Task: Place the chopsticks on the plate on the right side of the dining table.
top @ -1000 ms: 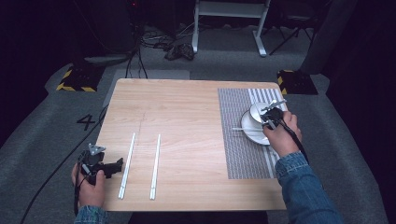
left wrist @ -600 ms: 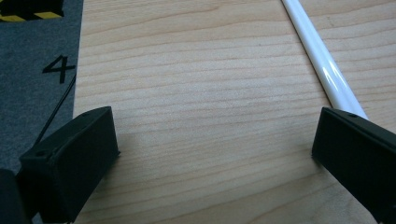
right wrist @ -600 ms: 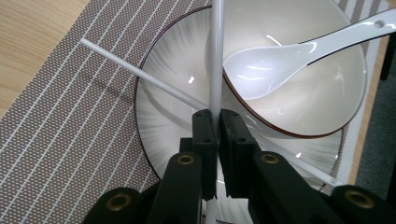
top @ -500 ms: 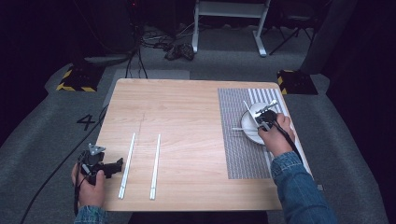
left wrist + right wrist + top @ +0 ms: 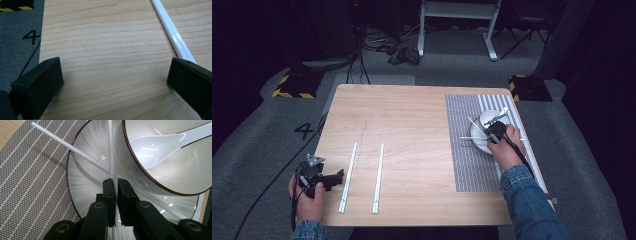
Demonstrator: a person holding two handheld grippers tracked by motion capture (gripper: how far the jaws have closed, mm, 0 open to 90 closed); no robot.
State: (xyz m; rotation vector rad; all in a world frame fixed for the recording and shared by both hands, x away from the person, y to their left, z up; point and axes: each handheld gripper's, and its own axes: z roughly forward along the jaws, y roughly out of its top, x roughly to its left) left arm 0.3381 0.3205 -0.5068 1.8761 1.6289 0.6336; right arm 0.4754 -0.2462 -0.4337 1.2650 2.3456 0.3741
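My right gripper (image 5: 114,181) is shut on a thin white chopstick (image 5: 111,150) that runs straight out from its jaws over a white plate (image 5: 82,180). A second white chopstick (image 5: 70,146) lies slanted across that plate and passes under a brown-rimmed bowl (image 5: 175,175) holding a white spoon (image 5: 160,143). In the high view the right gripper (image 5: 493,129) is over the plate (image 5: 478,142) on the striped grey placemat (image 5: 469,165). My left gripper (image 5: 326,180) rests open at the table's near left, beside two more white chopsticks (image 5: 348,176) (image 5: 378,177). One chopstick (image 5: 172,35) lies by the right jaw of the open left gripper (image 5: 116,75).
The wooden table (image 5: 412,130) is bare between the chopstick pair and the placemat. Grey carpet with a painted 4 (image 5: 305,131) lies left of the table, and a cable trails from the left hand. A white metal frame (image 5: 457,20) stands behind.
The right hand has drawn slightly left and nearer over the plate, and the chopstick in its jaws now angles up-left across the plate. The left gripper has stayed put.
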